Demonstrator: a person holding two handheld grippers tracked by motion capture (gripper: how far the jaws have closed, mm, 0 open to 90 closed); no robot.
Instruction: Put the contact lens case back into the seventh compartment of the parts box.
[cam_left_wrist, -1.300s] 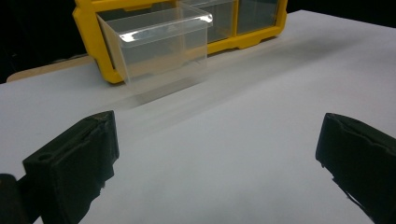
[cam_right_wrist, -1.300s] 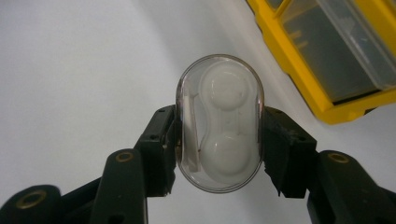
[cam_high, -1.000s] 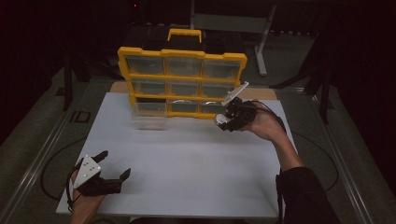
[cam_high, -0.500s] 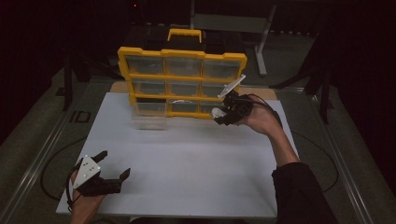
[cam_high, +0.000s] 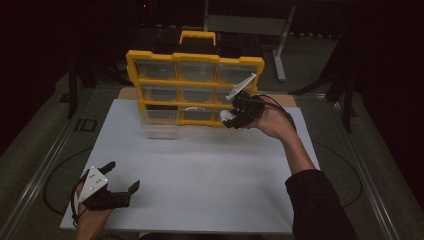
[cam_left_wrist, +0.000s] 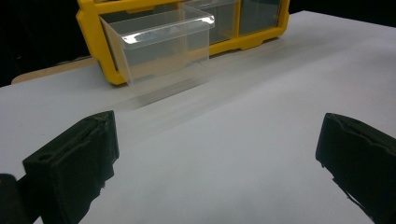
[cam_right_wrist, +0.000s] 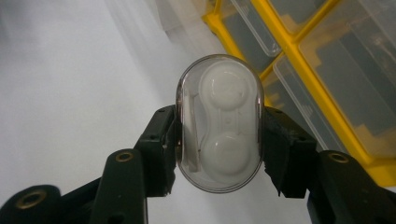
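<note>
- The right gripper is clamping a small clear oval case from both sides; two white round wells are showing inside the case, one above the other.
- In the high view the right gripper is being held up off the desk, right at the lower right corner of a yellow drawer cabinet, with the case showing as a pale spot at its tip.
- The right hand is wrapping the gripper from behind, the forearm reaching forward and leftward from a dark sleeve at the bottom edge, and the grey plate on top is tilting up.
- The left gripper is sitting low near the front left corner of the desk, its jaws spread wide apart and gripping nothing.
- In the left gripper view the left gripper is pointing across bare white desk toward a clear plastic drawer, which is standing on the desk just in front of the yellow cabinet.
- The left hand is coming in from the bottom edge, well apart from the right one.
</note>
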